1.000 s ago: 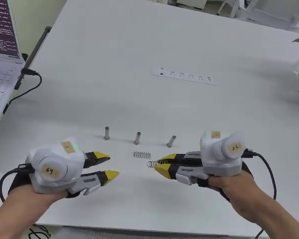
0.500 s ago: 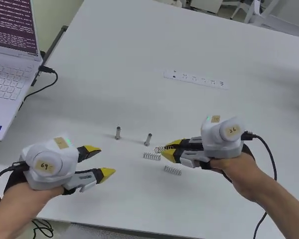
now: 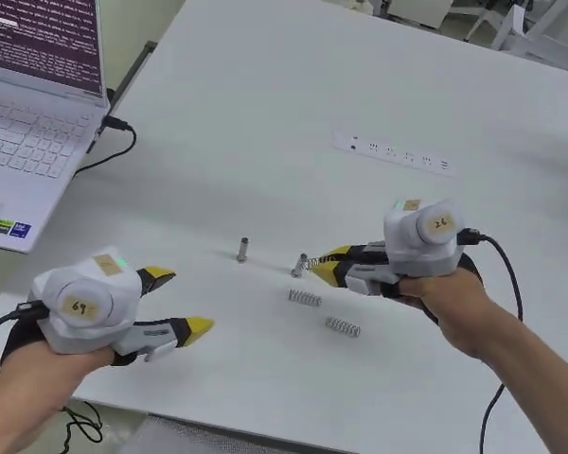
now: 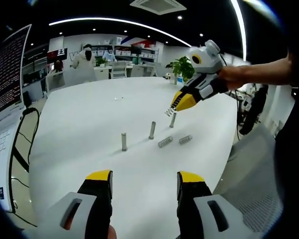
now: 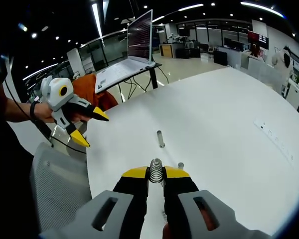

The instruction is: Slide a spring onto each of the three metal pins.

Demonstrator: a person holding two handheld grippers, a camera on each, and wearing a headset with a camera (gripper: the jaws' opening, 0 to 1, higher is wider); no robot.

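We had raised the right gripper (image 3: 320, 268) from the loose springs (image 3: 304, 298) to the pins (image 4: 152, 130) — jaws pinched on a spring (image 5: 156, 169) just above the row; which pin, we couldn't tell. Left gripper (image 3: 180, 301) gaped wide — well apart.

On the white table (image 3: 265, 113), each pin (image 3: 242, 250) is grey and each spring (image 3: 304, 298) silvery, the left gripper (image 3: 179, 301) and right gripper (image 3: 320, 268) white with yellow-tipped black jaws, the power strip (image 3: 398, 154) white, the laptop (image 3: 28, 151) silver, its screen purple.
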